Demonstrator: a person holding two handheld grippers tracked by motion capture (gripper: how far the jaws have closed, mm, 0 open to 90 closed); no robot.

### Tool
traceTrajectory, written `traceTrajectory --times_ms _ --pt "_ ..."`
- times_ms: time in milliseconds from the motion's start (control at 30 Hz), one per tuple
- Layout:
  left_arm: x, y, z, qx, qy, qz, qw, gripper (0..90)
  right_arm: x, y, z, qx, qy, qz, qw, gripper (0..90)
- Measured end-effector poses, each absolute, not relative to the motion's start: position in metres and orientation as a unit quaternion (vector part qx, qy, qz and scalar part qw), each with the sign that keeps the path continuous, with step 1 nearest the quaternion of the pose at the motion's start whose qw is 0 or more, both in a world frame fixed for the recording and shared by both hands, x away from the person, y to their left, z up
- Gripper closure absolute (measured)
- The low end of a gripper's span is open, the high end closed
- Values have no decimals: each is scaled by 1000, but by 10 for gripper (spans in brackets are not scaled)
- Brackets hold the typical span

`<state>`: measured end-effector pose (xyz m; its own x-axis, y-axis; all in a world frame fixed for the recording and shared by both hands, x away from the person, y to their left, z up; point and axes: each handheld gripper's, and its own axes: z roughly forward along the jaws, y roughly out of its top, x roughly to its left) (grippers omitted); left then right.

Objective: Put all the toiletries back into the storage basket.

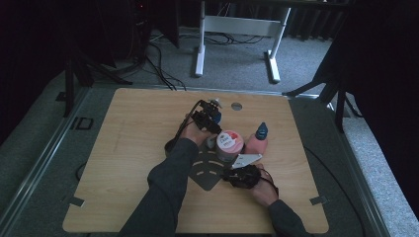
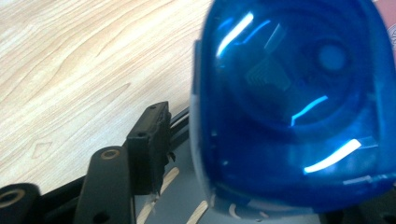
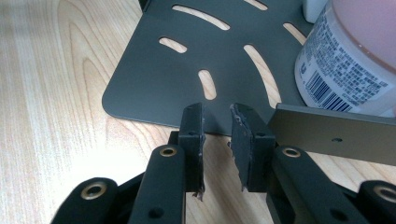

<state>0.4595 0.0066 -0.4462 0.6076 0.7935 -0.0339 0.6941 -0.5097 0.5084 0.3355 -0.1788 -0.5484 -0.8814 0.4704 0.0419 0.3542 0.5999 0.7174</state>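
Wooden table (image 1: 123, 148), barcoded jar (image 3: 348, 70), blue cap (image 2: 294, 107)

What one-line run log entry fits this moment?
left tool open by blue cap | right tool open at plate edge | jar on plate

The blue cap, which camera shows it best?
The left gripper view: the blue cap looms close and glossy beside the left claw's finger. The high view shows it small at the left claw.
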Motion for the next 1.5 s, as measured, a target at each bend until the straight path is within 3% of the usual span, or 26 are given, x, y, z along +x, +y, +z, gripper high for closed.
traceTrajectory --times_ms 700,1500 --pt "427 42 -438 868 405 119 261 397 334 -181 -545 232 892 382 75 709" --pt "398 92 -459 856 411 143 278 516 328 -198 -531 244 889 378 85 699"
